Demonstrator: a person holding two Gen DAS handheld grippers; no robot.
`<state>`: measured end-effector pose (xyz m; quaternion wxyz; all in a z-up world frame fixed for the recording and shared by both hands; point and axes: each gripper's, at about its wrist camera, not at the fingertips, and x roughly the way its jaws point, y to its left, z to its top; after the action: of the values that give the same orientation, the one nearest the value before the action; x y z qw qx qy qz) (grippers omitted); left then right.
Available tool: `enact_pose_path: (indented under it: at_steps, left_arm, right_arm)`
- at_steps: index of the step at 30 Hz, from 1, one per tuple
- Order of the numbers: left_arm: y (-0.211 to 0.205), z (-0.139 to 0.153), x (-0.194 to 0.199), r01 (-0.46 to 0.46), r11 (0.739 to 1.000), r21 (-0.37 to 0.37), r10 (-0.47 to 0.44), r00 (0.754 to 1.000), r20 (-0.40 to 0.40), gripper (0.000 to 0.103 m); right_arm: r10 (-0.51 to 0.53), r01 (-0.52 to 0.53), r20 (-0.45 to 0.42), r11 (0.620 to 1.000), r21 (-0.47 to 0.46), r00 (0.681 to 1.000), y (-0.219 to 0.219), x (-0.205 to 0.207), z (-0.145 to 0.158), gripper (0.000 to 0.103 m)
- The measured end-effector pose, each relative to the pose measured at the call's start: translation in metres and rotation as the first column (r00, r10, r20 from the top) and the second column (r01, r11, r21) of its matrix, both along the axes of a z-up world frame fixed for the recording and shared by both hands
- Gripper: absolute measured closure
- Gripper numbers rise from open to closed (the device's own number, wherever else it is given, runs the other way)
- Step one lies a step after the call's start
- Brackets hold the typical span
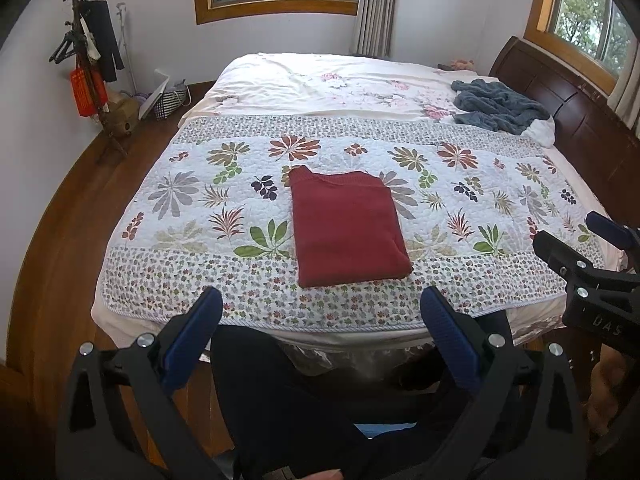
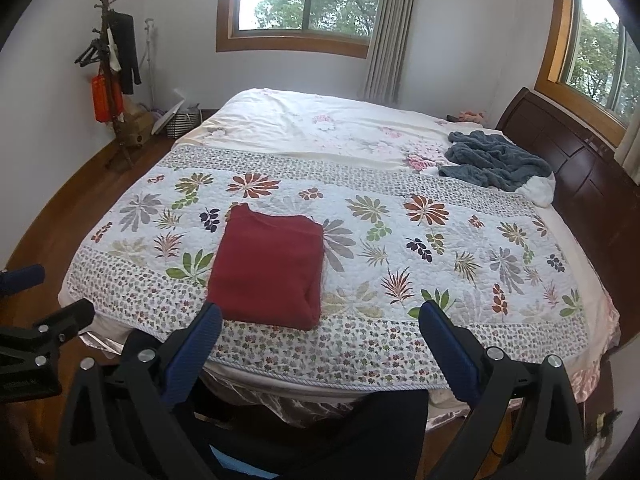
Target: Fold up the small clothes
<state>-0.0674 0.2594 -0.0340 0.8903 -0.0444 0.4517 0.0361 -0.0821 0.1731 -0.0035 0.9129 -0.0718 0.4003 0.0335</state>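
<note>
A dark red garment (image 1: 347, 226) (image 2: 269, 270) lies folded into a neat rectangle on the leaf-patterned quilt (image 1: 200, 280) (image 2: 400, 344), near the bed's front edge. My left gripper (image 1: 322, 304) is held back from the bed, above the person's dark-clothed legs, open with nothing between its blue pads. My right gripper (image 2: 320, 316) is also open and empty, drawn back in front of the bed to the right of the garment. Each gripper shows at the edge of the other's view.
A crumpled grey-blue blanket (image 1: 500, 106) (image 2: 496, 158) lies at the far right by the dark wooden headboard (image 1: 560, 96). A coat stand (image 1: 86, 64) with hangers, a basket (image 1: 172, 100) and boxes fill the far left corner. Wooden floor surrounds the bed.
</note>
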Motion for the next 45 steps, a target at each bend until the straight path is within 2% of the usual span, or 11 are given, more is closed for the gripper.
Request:
enact_pose_path:
  at_steps: [45]
  left_arm:
    - [0.0016, -0.0070, 0.0050, 0.005, 1.000, 0.004, -0.005, 1.000, -0.009, 0.005]
  right_arm:
    - [0.010, -0.010, -0.011, 1.000, -0.003, 1.000, -0.0002, 0.0044, -0.0064, 0.004]
